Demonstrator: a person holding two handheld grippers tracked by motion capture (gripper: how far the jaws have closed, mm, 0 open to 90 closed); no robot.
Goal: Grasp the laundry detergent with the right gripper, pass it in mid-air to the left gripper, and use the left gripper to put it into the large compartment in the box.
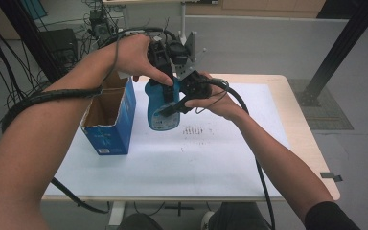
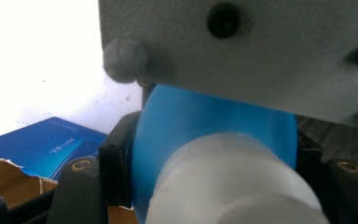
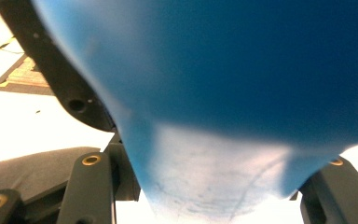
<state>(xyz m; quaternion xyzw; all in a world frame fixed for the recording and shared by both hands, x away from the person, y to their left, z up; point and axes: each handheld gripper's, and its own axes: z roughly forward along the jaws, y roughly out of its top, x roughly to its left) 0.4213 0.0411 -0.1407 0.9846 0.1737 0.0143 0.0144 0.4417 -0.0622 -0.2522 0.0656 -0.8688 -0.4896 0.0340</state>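
Observation:
A blue plastic bottle [image 1: 162, 111] with a white cap [image 2: 233, 182] stands upright over the white table top, just right of the box; whether its base touches the table I cannot tell. My left gripper [image 1: 159, 82] comes down from above and is shut on the bottle's [image 2: 205, 121] top, with the cap between its black jaws [image 2: 214, 179]. My right gripper [image 1: 175, 106] reaches in from the right and is shut on the bottle's body [image 3: 242, 70], the blue wall pressed between its jaws [image 3: 214, 191]. Its grey plate [image 1: 188, 55] stands over the bottle [image 2: 242, 51].
An open blue cardboard box [image 1: 109, 120] stands at the table's left edge, close to the bottle [image 2: 42, 147]. The white sheet [image 1: 211, 158] covers the table in front and to the right. A black frame post [image 1: 345, 43] rises at the far right; cables lie on the floor at back left.

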